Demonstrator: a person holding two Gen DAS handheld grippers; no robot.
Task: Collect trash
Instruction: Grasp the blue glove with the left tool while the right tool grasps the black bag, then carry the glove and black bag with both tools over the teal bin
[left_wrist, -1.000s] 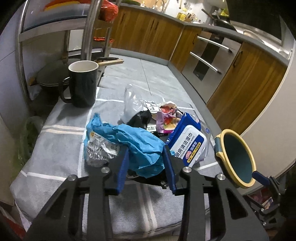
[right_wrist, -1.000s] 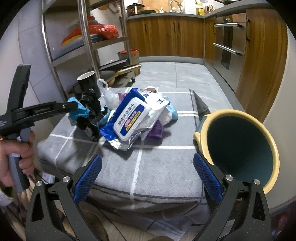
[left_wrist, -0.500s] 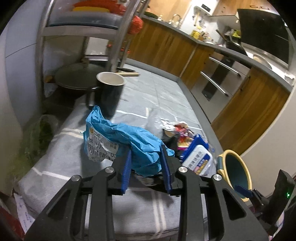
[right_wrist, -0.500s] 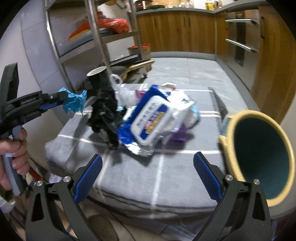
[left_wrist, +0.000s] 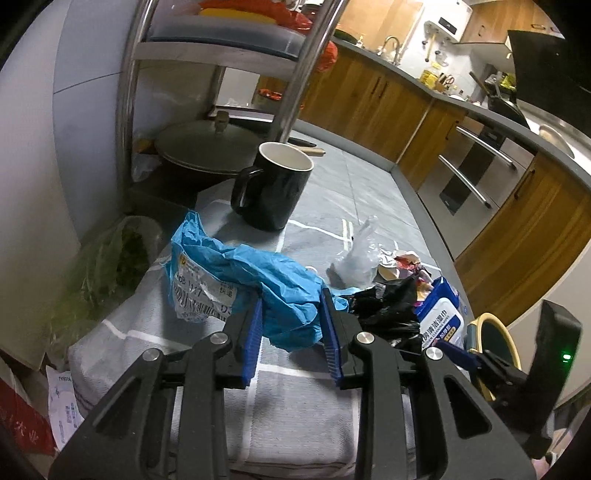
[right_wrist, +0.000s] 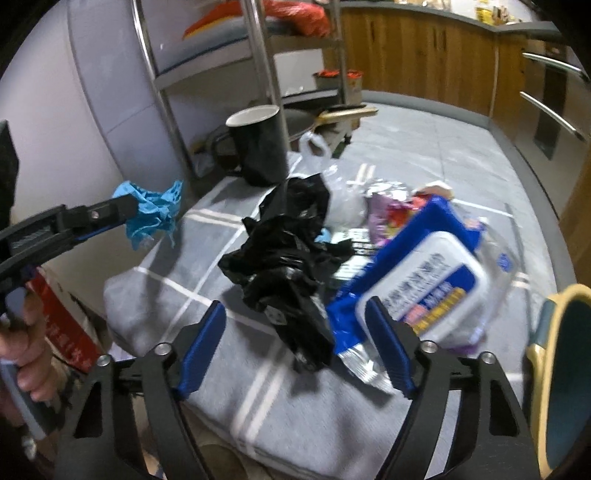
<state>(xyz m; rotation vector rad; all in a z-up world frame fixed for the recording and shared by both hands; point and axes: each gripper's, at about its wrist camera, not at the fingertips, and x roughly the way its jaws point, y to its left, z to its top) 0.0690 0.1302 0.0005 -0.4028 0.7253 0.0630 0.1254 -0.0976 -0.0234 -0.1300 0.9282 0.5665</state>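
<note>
One black mug (left_wrist: 272, 190); one blue crumpled bag (left_wrist: 258, 284); one black bag (right_wrist: 291, 254); one clear bag (right_wrist: 332, 188); one wipes pack (right_wrist: 424, 280); one bin (right_wrist: 565, 373); one lidded pan (left_wrist: 207, 147); two grippers (left_wrist: 291, 339) (right_wrist: 295, 350).

Blue bag (left_wrist: 258, 273) w/ white printed label; black bag (right_wrist: 284, 254); wipes pack (right_wrist: 424, 284) blue, white lid, yellow strip; mug (left_wrist: 275, 188) black, white inside; surface cloth (right_wrist: 295, 406) grey w/ white grid lines; bin (right_wrist: 565, 376) teal, yellow rim; tongs (left_wrist: 291, 332) black, blue pads (left_wrist: 253, 336); cabinets (left_wrist: 388, 103) wood-brown
</note>
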